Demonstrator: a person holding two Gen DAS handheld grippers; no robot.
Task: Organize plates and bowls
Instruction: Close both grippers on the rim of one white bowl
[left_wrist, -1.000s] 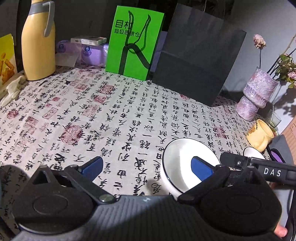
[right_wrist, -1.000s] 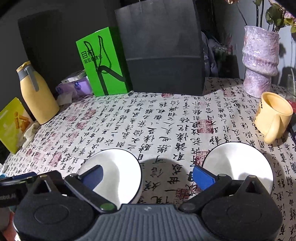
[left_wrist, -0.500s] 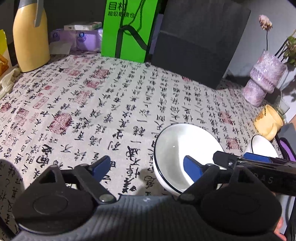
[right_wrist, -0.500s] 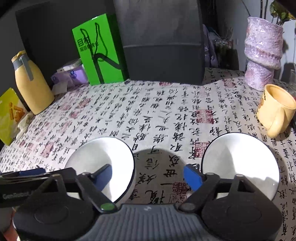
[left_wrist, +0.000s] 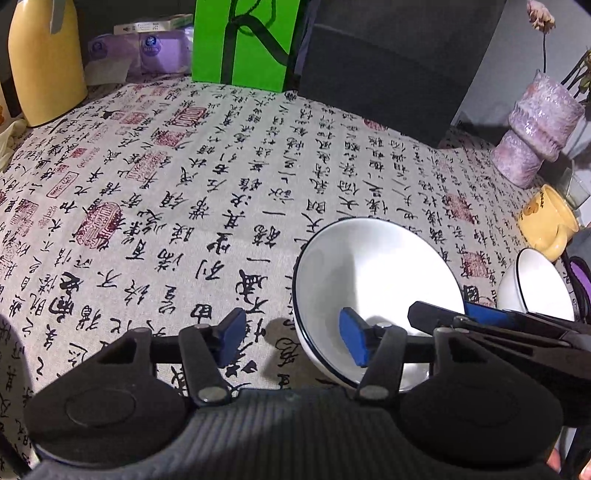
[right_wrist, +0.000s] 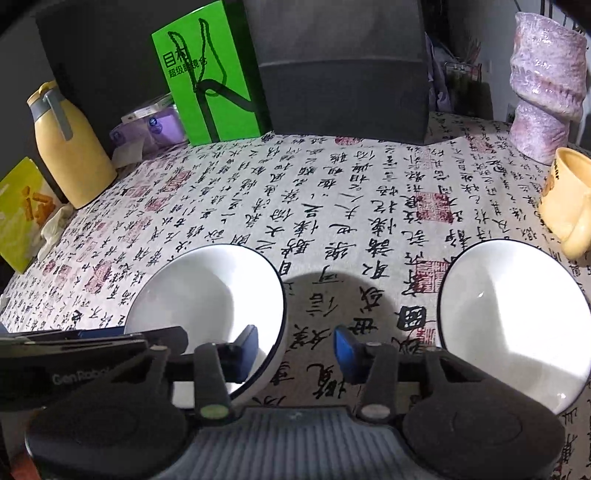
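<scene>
Two white bowls sit apart on the calligraphy tablecloth (right_wrist: 332, 184): left bowl (right_wrist: 207, 295), right bowl (right_wrist: 513, 314); nothing stacked yet. Left gripper (left_wrist: 291, 338) and right gripper (right_wrist: 293, 349) both straddle the left bowl's rim, jaws closing, pads not yet pressing. Grasping and stacking remain.

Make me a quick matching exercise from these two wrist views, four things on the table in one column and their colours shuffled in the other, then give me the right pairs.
Things:
1. Flask
2. Upright box with the looping black line
3. Vase
4. Bowl by the mug

Colours:
A. Bright green
B. White with a dark rim
C. Mottled purple
D. Yellow with a grey lid

Pairs: 1-D, 2-A, 3-C, 4-B
</scene>
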